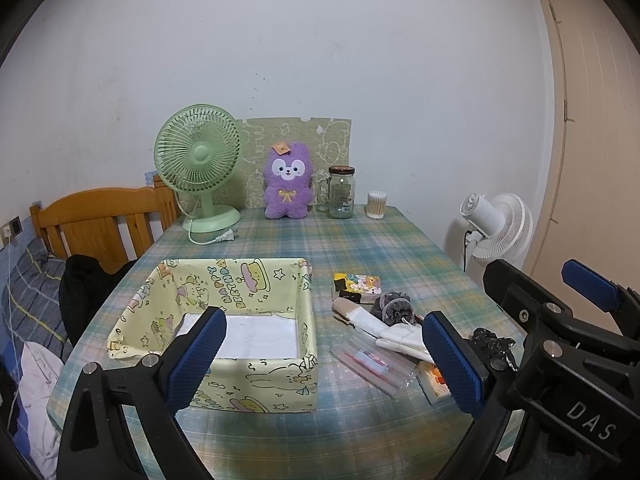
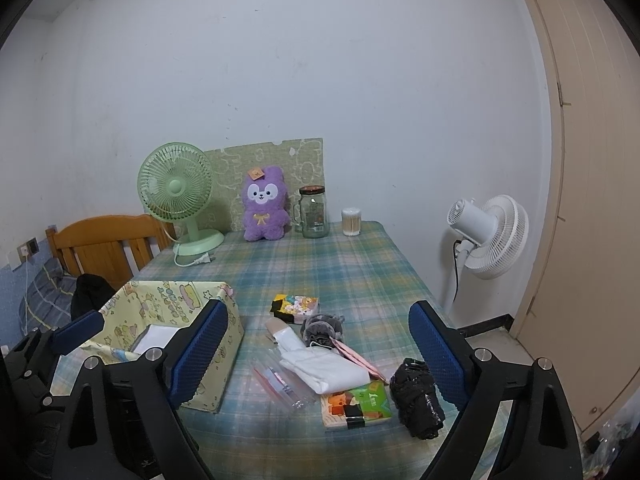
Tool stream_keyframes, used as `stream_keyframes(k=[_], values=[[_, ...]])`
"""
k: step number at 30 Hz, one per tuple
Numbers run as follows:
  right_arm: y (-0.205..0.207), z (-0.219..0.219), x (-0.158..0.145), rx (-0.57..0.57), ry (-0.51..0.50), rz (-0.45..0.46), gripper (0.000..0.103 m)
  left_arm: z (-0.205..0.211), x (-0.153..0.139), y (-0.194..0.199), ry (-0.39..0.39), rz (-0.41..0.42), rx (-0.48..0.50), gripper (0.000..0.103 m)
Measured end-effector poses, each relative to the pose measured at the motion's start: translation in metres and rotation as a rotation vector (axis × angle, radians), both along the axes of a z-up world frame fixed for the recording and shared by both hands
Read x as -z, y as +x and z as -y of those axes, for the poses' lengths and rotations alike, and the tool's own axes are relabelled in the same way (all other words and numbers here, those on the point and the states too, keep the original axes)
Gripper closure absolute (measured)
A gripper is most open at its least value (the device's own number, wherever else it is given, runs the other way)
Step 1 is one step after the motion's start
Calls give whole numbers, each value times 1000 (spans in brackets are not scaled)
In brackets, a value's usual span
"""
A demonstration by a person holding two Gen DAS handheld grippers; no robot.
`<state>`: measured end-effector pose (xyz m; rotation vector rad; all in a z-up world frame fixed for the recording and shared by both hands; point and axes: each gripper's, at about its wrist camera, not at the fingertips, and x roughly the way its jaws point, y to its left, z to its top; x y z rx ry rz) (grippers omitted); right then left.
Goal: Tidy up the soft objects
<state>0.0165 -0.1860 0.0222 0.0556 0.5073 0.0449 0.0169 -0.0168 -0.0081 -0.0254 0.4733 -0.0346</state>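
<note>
Both my claws hang spread and empty over the near end of the desk (image 2: 352, 264) — the left claw (image 1: 320, 360) with its pads apart above the box (image 1: 280, 384), the right claw (image 2: 320, 352) wide above the pile of soft things. The box, lined with yellow cartoon paper, sits on the left side of the desk and holds nothing I can see but its white bottom; the things to sort lie just to its right, well clear of its wall. In the right view I see a folded white cloth (image 2: 324, 368) in the middle, a grey furry pouch (image 2: 320, 328) touching its far end, a black crinkled bag (image 2: 416, 396) nearest my right pad, two tissue packs (image 2: 356, 404) and a clear sleeve of pens (image 2: 280, 384) partly under the cloth. My worry is the overlap: if I pinch the cloth I may drag the pens or the pack along, and the thin pink strip (image 2: 360, 356) lying across it could slide off. The black bag looks slippery, so a shallow pinch would likely let it slump out on the way over. The box wall is soft paper — clipping it with a pad could fold it or push the box. The bag lies close to the right edge of the desk, with a white floor fan (image 2: 488, 236) beyond, so a nudge outward could send it to the floor. Toward the far end the plaid cloth is bare up to the plush toy (image 2: 264, 204), jar (image 2: 314, 212) and green fan (image 2: 176, 188), which gives me room to swing.
</note>
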Motion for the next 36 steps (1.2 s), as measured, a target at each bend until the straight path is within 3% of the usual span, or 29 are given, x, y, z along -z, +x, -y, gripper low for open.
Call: stream_keyframes(k=[21,36], values=[[1,45,35,21,33,-50,17,40,32,10,-39,-67,65,8],[16,82,91,65,35,-164,23,88,78,28,5,-156,150,8]])
